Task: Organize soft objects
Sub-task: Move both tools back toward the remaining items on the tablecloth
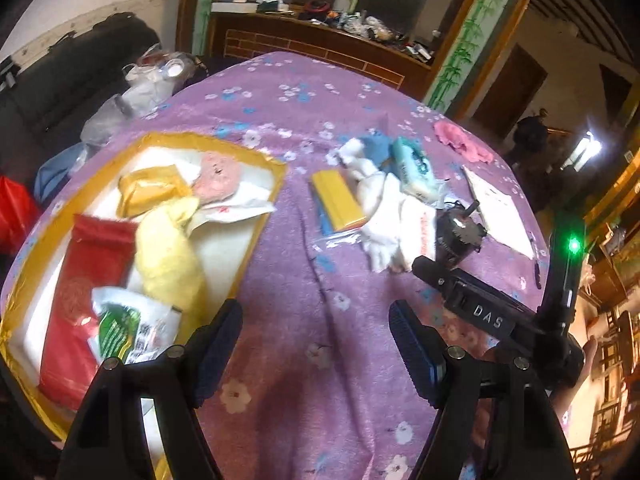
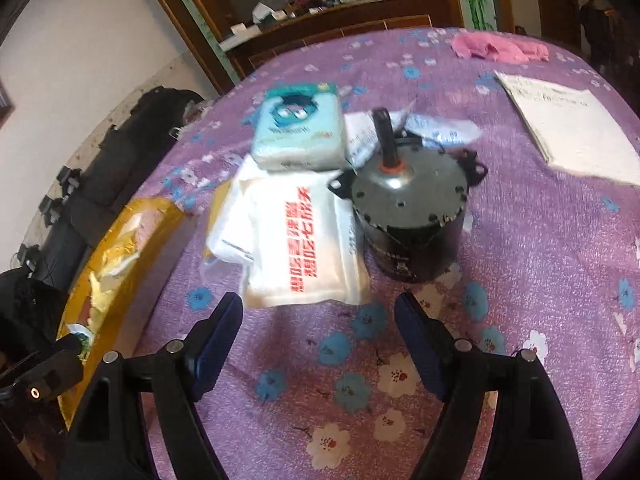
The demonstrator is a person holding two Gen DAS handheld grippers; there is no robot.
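Note:
A gold-rimmed tray (image 1: 256, 158) at left holds a yellow plush (image 1: 168, 256), a pink soft piece (image 1: 218, 176), a red pouch (image 1: 86, 276) and a green-and-white packet (image 1: 128, 326). My left gripper (image 1: 316, 344) is open and empty over the purple cloth beside the tray. In the middle lie a white plush (image 1: 372, 184), a yellow pack (image 1: 338, 200), a teal tissue pack (image 2: 300, 128) and a white bag with red print (image 2: 304, 240). My right gripper (image 2: 320, 340) is open and empty just in front of the white bag.
A black motor (image 2: 412, 216) stands upright next to the white bag. A pink cloth (image 2: 500, 48) lies at the far edge and a white paper pad (image 2: 568, 124) at right. A dark sofa (image 1: 60, 84) and a cluttered shelf (image 1: 320, 12) stand beyond the table.

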